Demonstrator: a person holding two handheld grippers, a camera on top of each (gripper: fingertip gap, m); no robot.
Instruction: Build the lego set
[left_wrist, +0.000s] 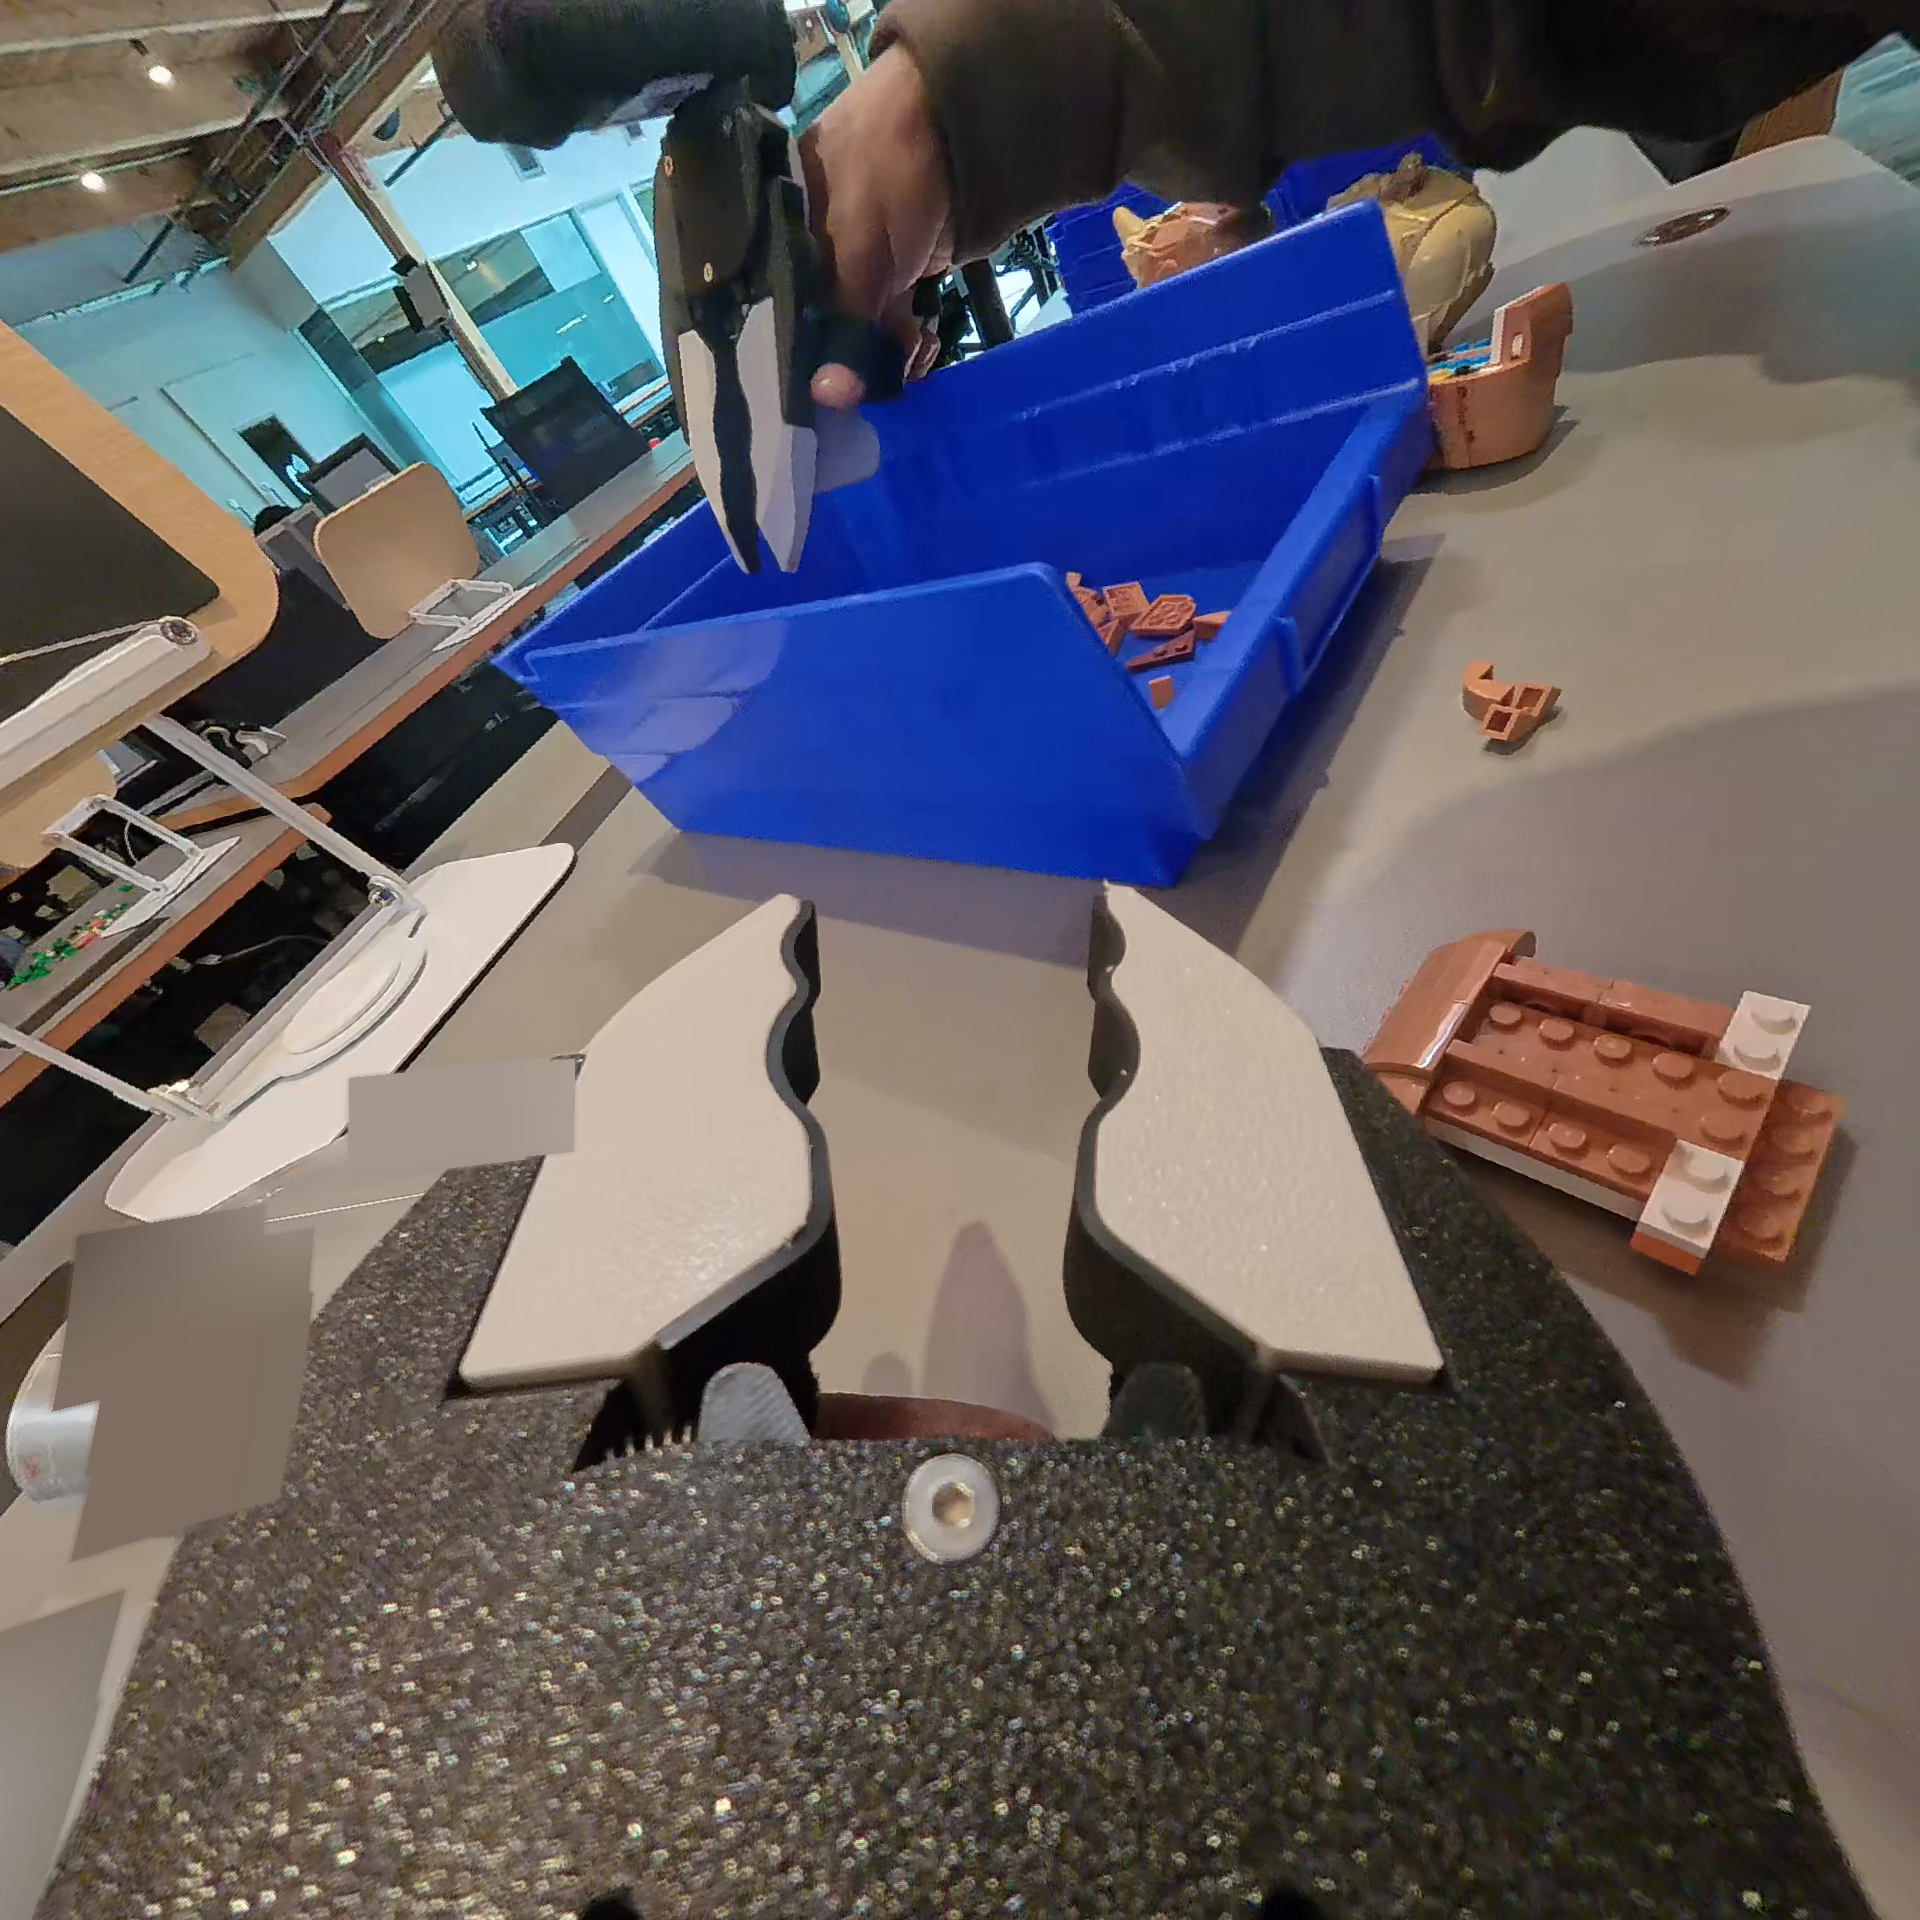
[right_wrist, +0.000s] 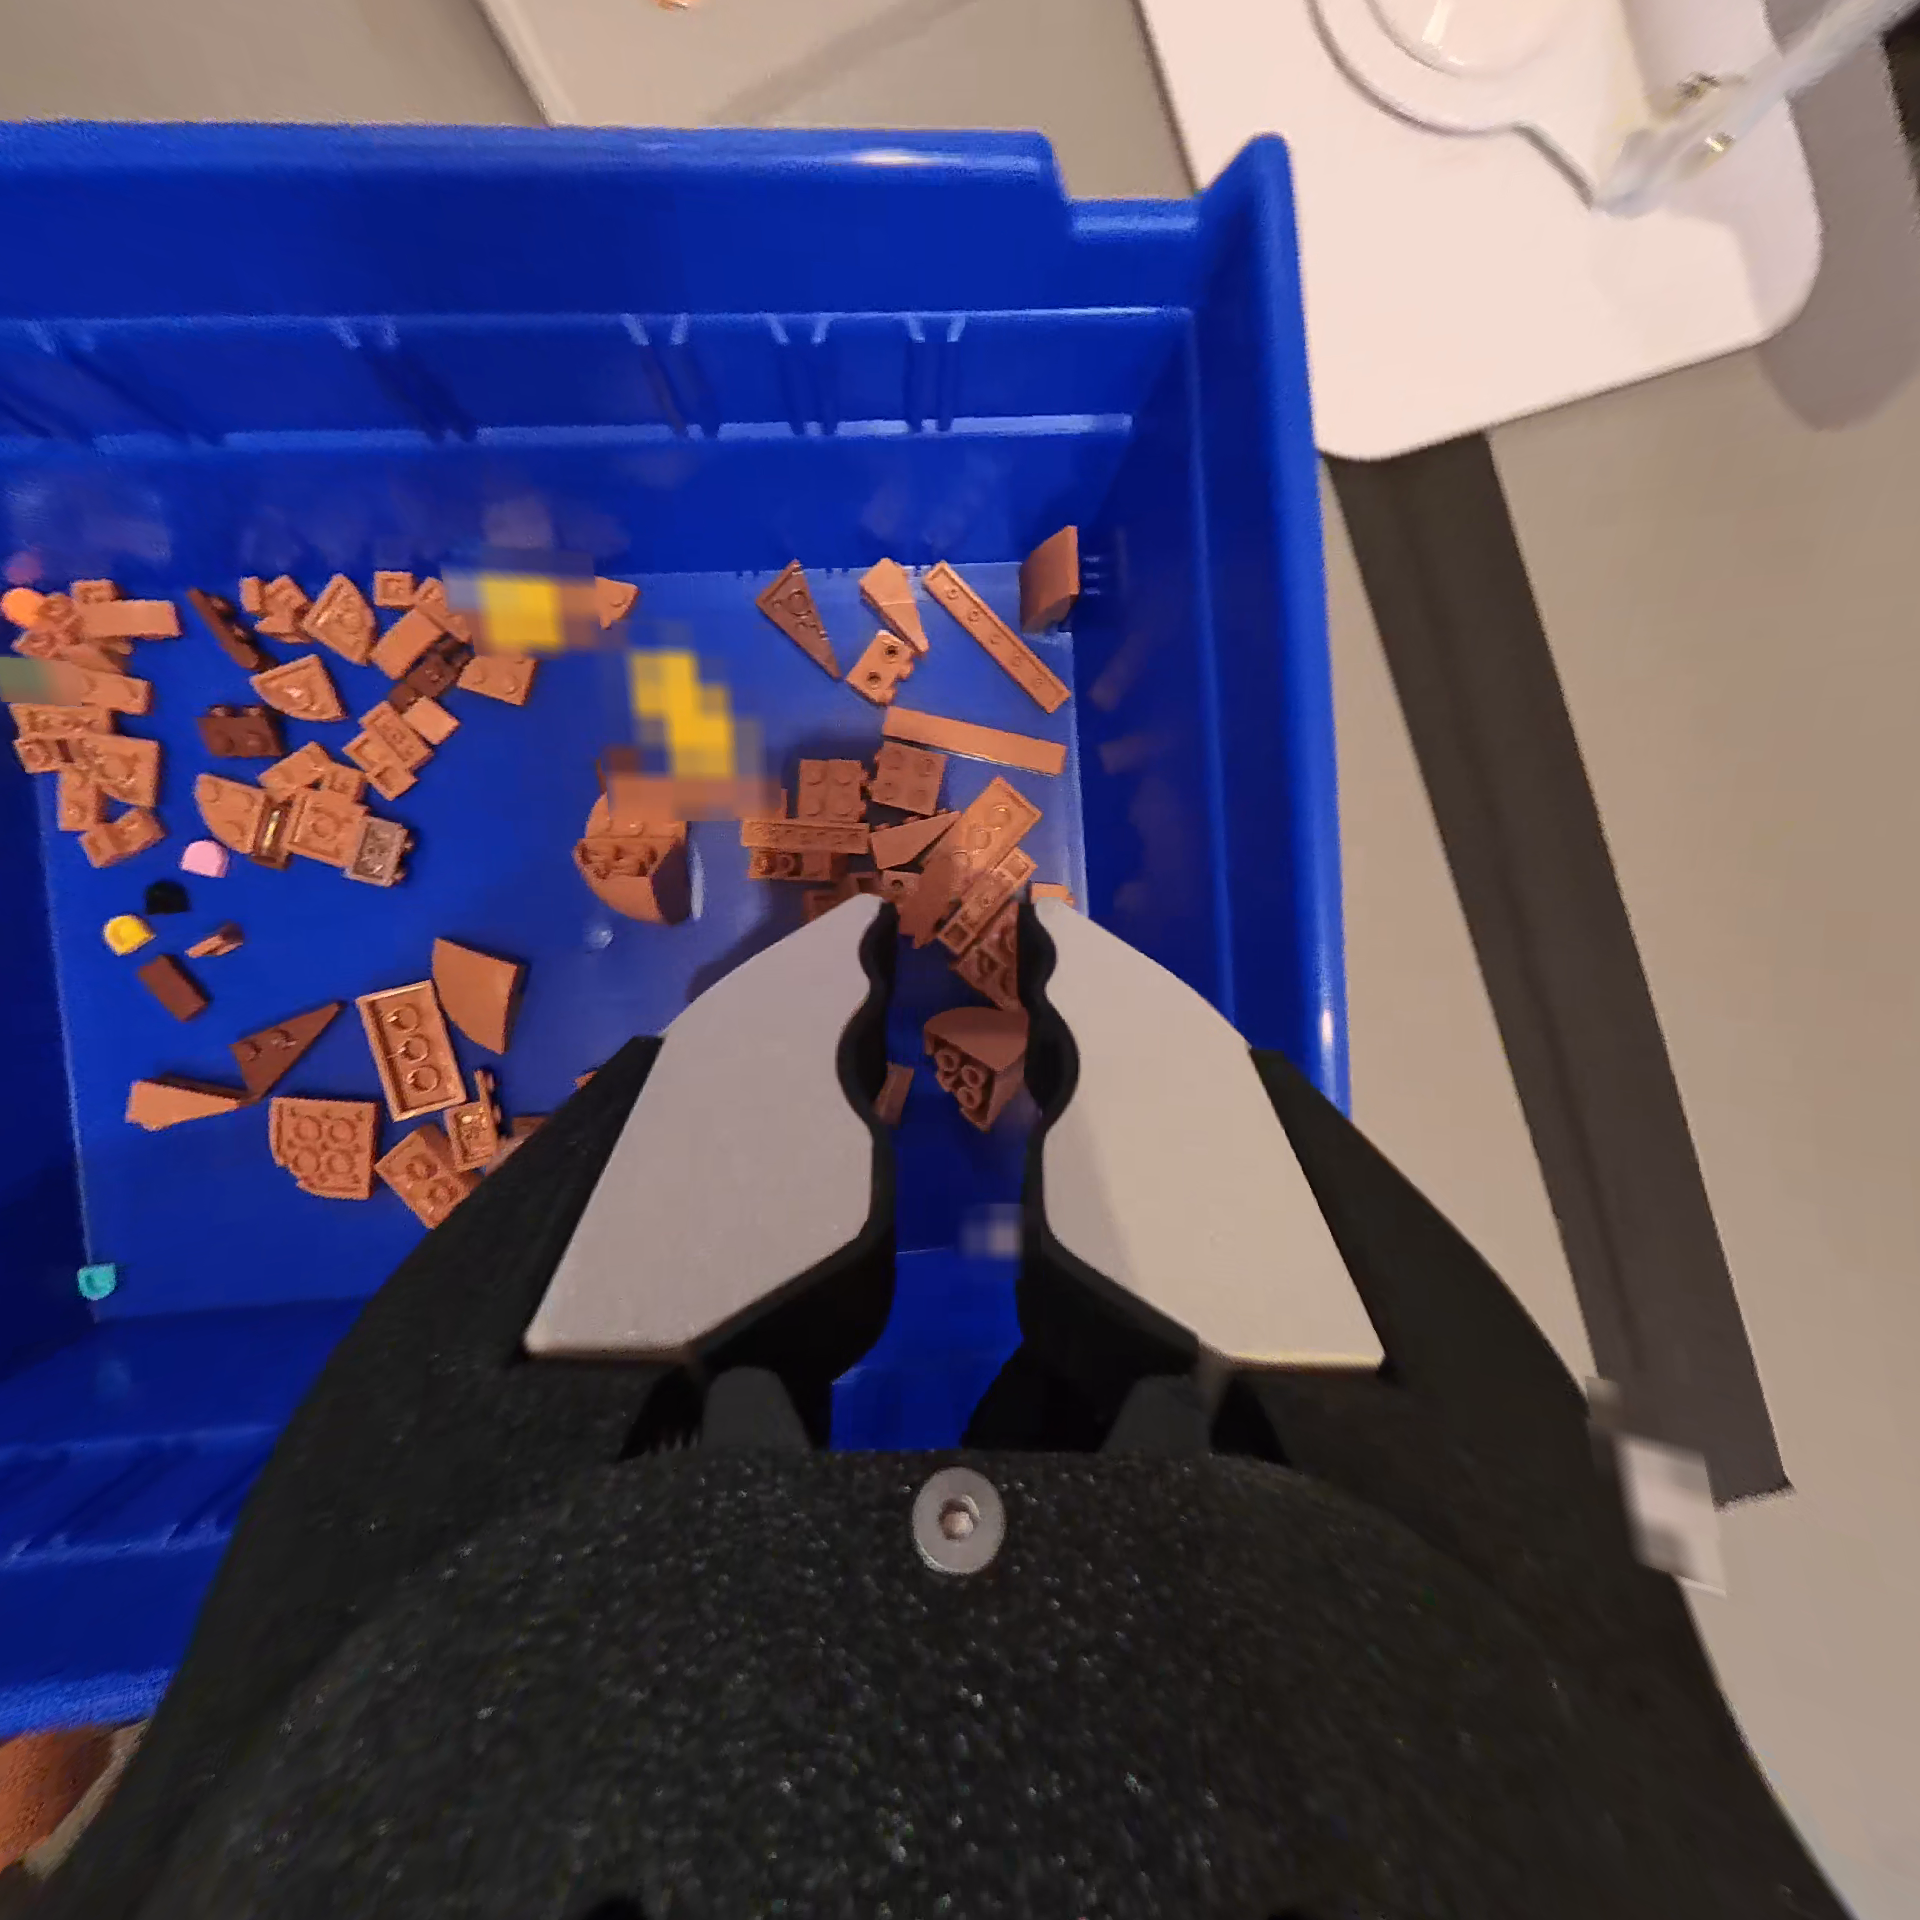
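Note:
A blue bin (left_wrist: 883, 727) stands on the grey table and holds many loose brown lego pieces (right_wrist: 966, 831). My right gripper (right_wrist: 954, 909) points down into the bin (right_wrist: 623, 208) just above a pile of brown plates at its right side, jaws a little apart and holding nothing. It also shows from the side in the left wrist view (left_wrist: 769, 566), in a person's hand. My left gripper (left_wrist: 951, 904) is open and empty over the bare table in front of the bin. A part-built brown and white lego assembly (left_wrist: 1600, 1091) lies to its right.
A small brown lego sub-part (left_wrist: 1507, 701) lies right of the bin. A brown curved model (left_wrist: 1496, 384) and a tan model (left_wrist: 1434, 239) stand behind it. A white stand base (left_wrist: 343, 997) sits at the table's left edge, also in the right wrist view (right_wrist: 1507, 208). My right fingertips sit around 30 cm from my left ones.

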